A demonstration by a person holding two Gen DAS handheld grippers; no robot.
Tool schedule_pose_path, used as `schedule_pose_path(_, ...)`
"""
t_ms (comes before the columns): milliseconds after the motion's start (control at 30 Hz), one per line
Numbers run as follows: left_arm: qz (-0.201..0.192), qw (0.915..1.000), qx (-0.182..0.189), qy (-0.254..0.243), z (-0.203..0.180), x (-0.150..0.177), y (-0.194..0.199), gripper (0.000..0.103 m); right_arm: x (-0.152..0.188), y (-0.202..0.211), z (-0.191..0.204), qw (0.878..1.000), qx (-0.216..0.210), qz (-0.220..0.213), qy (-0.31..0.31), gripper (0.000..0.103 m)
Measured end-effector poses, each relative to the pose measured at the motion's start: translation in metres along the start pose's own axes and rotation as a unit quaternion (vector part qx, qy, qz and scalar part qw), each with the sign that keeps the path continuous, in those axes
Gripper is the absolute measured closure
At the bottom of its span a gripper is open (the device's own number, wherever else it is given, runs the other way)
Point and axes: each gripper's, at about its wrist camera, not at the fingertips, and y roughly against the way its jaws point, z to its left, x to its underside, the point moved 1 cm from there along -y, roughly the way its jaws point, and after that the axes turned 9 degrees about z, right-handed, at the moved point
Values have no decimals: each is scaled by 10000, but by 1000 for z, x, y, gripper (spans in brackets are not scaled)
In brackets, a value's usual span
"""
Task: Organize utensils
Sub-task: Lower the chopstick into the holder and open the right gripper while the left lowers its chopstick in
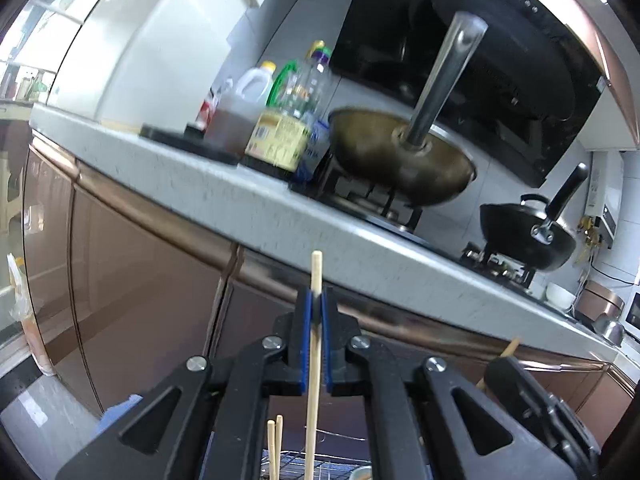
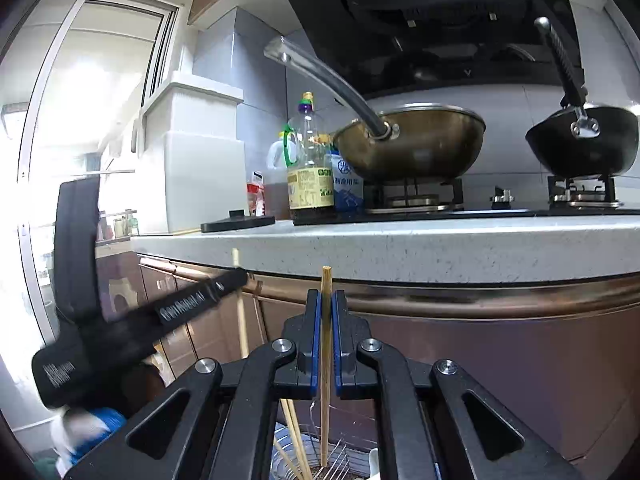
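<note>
My left gripper (image 1: 316, 297) is shut on a pale wooden chopstick (image 1: 316, 268) that stands upright between the blue pads, its tip poking above them. My right gripper (image 2: 327, 297) is likewise shut on its own upright chopstick (image 2: 326, 277). Both are in front of the counter edge, above a wire rack (image 2: 340, 458) at the bottom of each view. Several more chopsticks (image 2: 294, 432) stand in that rack, also seen as chopsticks (image 1: 276, 440) in the left wrist view. The left gripper (image 2: 239, 277) shows at the left in the right wrist view, and the right gripper (image 1: 500, 362) at the lower right in the left wrist view.
A speckled grey counter (image 2: 400, 248) runs across above brown cabinet doors (image 2: 500, 352). On the hob sit a brass-coloured wok (image 2: 412, 148) with a long handle and a black wok (image 2: 584, 140). Oil and sauce bottles (image 2: 310, 168) stand at its left, under a black range hood (image 2: 420, 8).
</note>
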Motion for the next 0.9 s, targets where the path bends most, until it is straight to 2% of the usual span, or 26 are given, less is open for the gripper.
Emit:
schedule_pose_path(233,27,10000,-71,-53,5,16,-20,98,11,-23,-1,9999,-94,23,-41,98)
schedule_pose_path(467,44,9999,-114,-115,6,29,-30,98,8,-10,-11,9998,29,-180,-62,98)
schedule_pose_path(567,59,9998,-137,-157,4,35,-36,98,11,-9,-13,9999,104,-131,-27,98)
schedule_pose_path(733,44,9987,-283,-425,-1,52,-42,98,35,-17,-19,9995,268,180,-21,97)
schedule_pose_path(900,68,9989,-308,-345,3,52,-40,98,35,-6,-26,9995,226,100,-182,97)
